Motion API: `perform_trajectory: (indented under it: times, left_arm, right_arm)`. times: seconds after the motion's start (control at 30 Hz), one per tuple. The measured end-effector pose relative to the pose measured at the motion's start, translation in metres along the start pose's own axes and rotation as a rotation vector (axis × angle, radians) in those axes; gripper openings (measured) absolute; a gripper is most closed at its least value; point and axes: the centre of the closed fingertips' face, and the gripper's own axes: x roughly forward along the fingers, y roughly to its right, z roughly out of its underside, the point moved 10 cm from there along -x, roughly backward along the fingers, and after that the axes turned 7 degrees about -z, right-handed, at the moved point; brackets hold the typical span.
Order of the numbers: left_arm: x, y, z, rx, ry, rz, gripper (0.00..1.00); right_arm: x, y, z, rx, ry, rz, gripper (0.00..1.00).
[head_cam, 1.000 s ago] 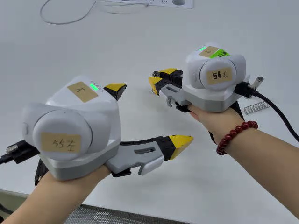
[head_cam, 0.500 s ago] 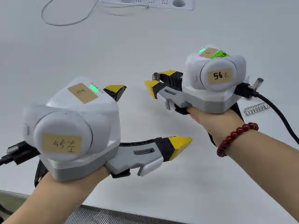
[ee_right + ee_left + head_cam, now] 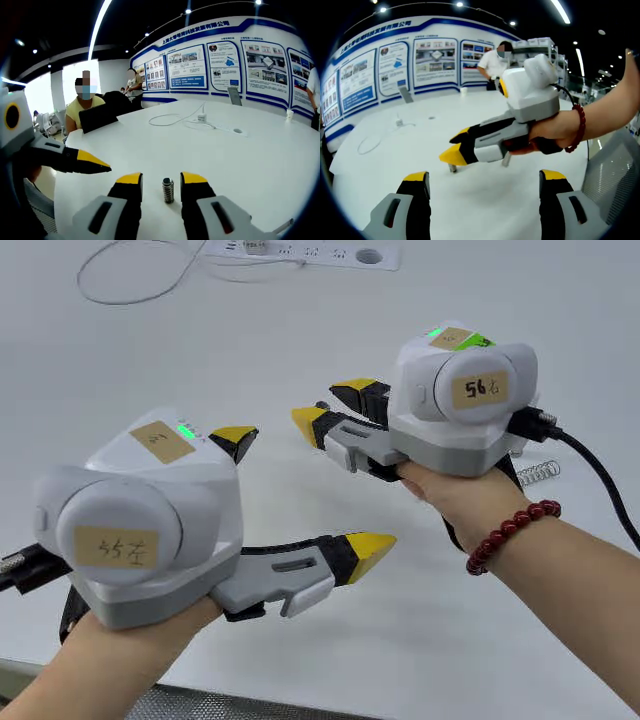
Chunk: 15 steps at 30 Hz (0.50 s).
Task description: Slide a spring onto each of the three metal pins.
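We saw the white table (image 3: 300, 330) lit brightly and evenly from above in the head view, which was sharp throughout. The left gripper (image 3: 305, 490) cast only a faint, soft-edged shadow on it. In both gripper views the fisheye bent the wall posters (image 3: 395, 65) toward the edges. Ceiling strip lights (image 3: 560, 10) glared against a dark ceiling, and a bright opening (image 3: 75, 75) at the left was blown out. The spring (image 3: 168, 190) was in focus, while the near jaws looked slightly soft.

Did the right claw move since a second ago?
Yes. The right claw opened: its jaws, nearly closed around the upright pin before, have spread apart to either side of it, while the pin stayed put.
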Motion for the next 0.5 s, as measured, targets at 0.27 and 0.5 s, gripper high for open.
perform_trajectory:
  times: [0.27,0.5]
  left_arm:
    - [0.0,-0.001,-0.001,-0.001,-0.002,-0.005,0.92]
    - [0.0,0.0,-0.003,0.011,-0.008,-0.001,0.91]
  right_arm:
    - [-0.016,-0.002,-0.01,-0.001,0.013,0.007,0.39]
    - [-0.033,0.001,-0.015,0.001,0.007,0.023,0.46]
